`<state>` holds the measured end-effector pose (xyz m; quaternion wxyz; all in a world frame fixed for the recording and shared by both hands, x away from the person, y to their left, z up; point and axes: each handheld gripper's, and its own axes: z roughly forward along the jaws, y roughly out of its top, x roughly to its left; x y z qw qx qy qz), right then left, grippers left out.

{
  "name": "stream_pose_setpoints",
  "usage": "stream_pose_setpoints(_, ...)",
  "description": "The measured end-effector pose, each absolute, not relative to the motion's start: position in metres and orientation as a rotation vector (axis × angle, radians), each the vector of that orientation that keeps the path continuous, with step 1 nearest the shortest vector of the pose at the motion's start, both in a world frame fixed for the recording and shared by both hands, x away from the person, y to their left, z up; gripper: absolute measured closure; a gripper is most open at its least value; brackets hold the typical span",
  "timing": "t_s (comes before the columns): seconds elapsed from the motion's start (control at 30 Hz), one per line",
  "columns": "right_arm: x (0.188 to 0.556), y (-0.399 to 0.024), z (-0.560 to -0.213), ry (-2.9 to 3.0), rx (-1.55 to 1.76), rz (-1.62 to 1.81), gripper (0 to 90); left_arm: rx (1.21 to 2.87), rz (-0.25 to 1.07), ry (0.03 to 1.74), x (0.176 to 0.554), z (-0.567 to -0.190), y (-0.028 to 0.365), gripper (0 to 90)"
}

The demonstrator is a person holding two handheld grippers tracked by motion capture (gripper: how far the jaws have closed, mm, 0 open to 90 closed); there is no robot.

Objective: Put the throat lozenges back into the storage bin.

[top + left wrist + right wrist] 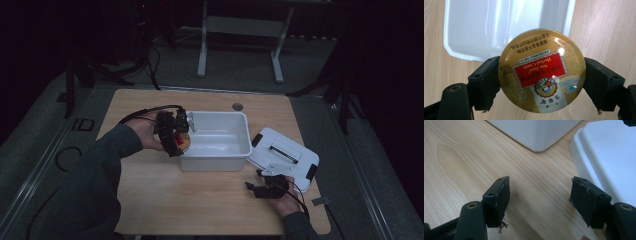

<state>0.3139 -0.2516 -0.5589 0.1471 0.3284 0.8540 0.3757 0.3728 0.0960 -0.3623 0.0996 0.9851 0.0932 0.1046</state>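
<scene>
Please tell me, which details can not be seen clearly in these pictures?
- Candy tin: its sides are covered by the left tool's jaws in the left gripper view; too small and dark in the high view.
- White bin: cut off by the top edge in both gripper views.
- Lid: latches outside the right gripper view.

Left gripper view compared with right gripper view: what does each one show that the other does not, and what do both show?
Left gripper view alone: a round gold candy tin with a red label, clamped between the left gripper's jaws, in front of the bin's open inside. Right gripper view alone: the right gripper open with nothing between its jaws, and the white lid lying on the table. Both: the white plastic bin and the wooden table.
</scene>
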Motion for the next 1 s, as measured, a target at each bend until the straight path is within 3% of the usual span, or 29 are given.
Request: stream_pose_setpoints(1.0,0.314,-0.251,-0.559,2.458,0.944,1.080,31.5,2.928,0.255,0.299,0.390,-0.377,0.067,20.6)
